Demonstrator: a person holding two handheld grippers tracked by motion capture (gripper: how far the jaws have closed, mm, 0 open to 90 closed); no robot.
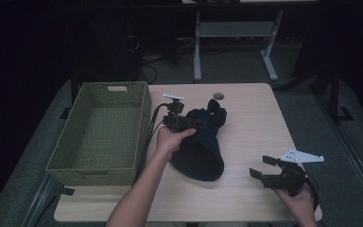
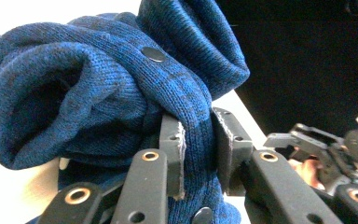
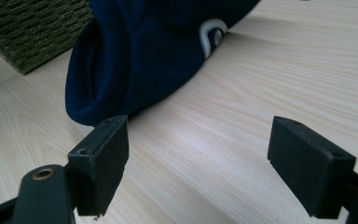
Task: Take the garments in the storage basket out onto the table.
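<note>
The dark blue knit garment (image 1: 202, 142) lies bunched on the counter (image 1: 250, 123), just right of the woven green basket (image 1: 101, 130), with its wide ribbed opening toward the person and a narrower gathered end pointing away; the left tool (image 1: 194, 124) comes in from the basket side and, in the left gripper view, a thick fold of the knit (image 2: 196, 140) sits between its pads, which press on it from both sides; the right tool (image 3: 198, 154) rests well apart at the near right of the counter, its jaws spread wide with nothing but bare wood between them; the fabric looks soft, light and floppy, so it will likely sag and trail when lifted from one point, and loose knit can slide out of a shallow pinch; a deep bite on a doubled fold or on the ribbed rim (image 3: 86, 74) should hold better; small dark studs (image 2: 154, 53) dot the cloth and are best kept off the pads, as they may slip
</note>
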